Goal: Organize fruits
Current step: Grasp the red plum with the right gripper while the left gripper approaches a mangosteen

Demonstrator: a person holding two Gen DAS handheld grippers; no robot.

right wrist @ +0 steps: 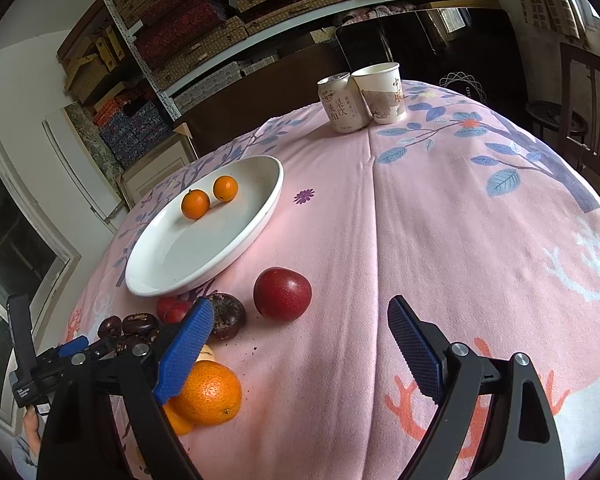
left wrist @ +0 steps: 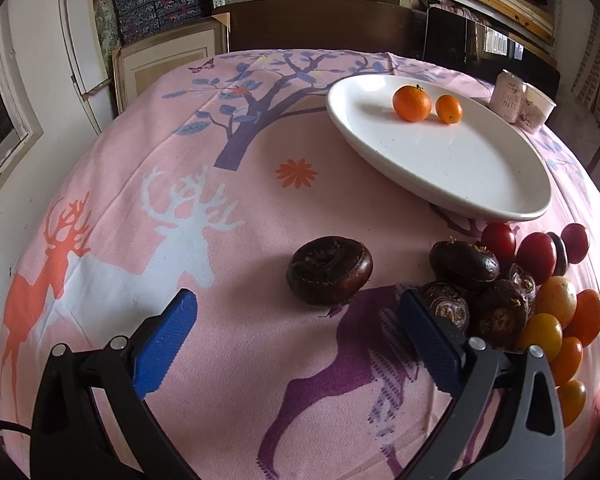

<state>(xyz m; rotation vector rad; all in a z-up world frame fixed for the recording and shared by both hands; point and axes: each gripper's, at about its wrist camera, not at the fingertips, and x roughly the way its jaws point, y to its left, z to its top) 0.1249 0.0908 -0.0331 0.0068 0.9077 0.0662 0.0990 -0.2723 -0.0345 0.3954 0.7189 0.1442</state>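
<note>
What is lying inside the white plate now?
The white plate holds two small oranges, side by side near its far end. The rest of its inside is bare. What is under the plate cannot be seen.

Two oranges (left wrist: 426, 104) lie in the plate (left wrist: 460, 172); behind it stand a can (left wrist: 508, 96) and, seemingly touching, a cup (left wrist: 538, 108).

**Equipment Appearance: Both Hand-Held Tongs**

The left tongs (left wrist: 296, 340) are showing black moulded arms carrying blue ribbed pads (left wrist: 168, 344), each arm bearing round silver screws. The right tongs (right wrist: 300, 356) are presenting the same build: black arms, blue textured pads (right wrist: 186, 354), silver screws. Seen from the right wrist, the left unit's black handle is carrying small white lettering, illegible.
</note>
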